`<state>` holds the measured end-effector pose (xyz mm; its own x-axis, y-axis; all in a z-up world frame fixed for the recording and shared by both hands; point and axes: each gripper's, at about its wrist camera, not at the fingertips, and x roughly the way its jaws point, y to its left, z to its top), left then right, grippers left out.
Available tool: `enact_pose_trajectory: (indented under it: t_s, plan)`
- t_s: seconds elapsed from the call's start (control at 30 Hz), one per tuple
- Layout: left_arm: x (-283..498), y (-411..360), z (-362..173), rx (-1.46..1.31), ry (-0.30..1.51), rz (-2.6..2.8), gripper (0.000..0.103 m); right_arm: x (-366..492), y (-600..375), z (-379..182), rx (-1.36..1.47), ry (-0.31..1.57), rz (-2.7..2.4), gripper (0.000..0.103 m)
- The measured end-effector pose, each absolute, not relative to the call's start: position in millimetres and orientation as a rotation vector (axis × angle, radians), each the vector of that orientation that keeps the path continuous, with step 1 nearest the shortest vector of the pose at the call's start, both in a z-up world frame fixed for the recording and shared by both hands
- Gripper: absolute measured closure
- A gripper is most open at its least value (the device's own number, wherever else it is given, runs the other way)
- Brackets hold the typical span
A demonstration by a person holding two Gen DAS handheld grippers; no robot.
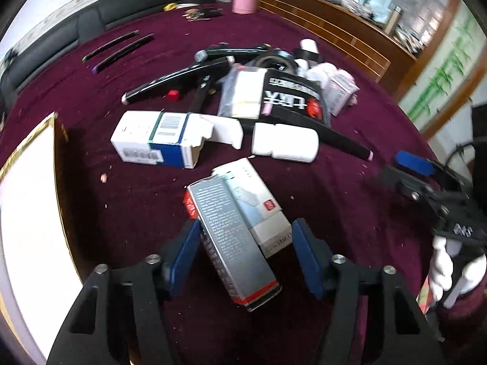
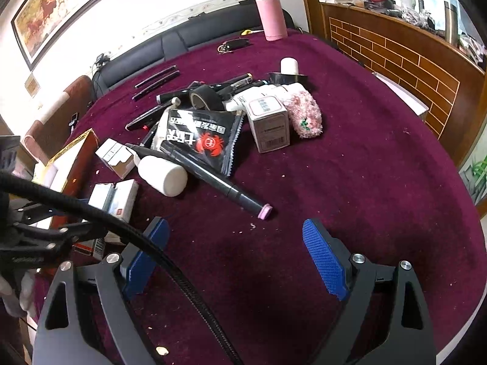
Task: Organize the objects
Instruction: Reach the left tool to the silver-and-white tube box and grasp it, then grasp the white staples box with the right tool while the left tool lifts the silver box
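Left gripper (image 1: pixel 246 255) over the grey box, right one just hanging out

My left jaws are spread, straddling the grey box (image 1: pixel 234 243) at bottom centre of the left view, not clearly pinching it. Right gripper (image 2: pixel 237 258) sits released over bare maroon cloth (image 2: pixel 350 167); the clutter pile, with its black snack packet (image 2: pixel 201 137), sits upper centre.

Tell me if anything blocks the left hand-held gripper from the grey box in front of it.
Nothing visible does. The grey box already lies between the open fingers of the left hand-held gripper. A white box lies right beside it, also between the fingers, so closing may catch both.
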<state>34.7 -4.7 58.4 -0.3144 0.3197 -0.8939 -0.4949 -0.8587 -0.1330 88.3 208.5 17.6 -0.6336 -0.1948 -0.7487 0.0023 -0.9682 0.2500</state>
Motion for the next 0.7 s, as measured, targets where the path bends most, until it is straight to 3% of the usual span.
enact_pose_trajectory:
  t_s: [0.27,0.37,0.47,0.53,0.7]
  plan:
    - [40.9,-22.5,42.3,-1.501,0.197,2.34,0.055,89.0,196.5,18.7,1.29,-0.301,-2.704,0.012]
    - [36.7,-26.7,39.3,-1.526,0.187,2.399,0.065,88.3,190.4,16.7,1.302,-0.289,-2.693,0.012]
    - [40.1,-13.8,36.4,-1.461,0.323,2.502,0.065,87.8,183.3,16.6,1.308,-0.272,-2.681,0.012]
    - [45.1,-5.2,35.6,-1.415,0.375,2.526,0.078,87.7,177.6,17.8,1.308,-0.252,-2.674,0.012]
    - [58.4,-18.3,44.5,-1.38,0.157,2.455,0.081,82.6,155.6,28.5,1.3,-0.19,-2.617,0.012]
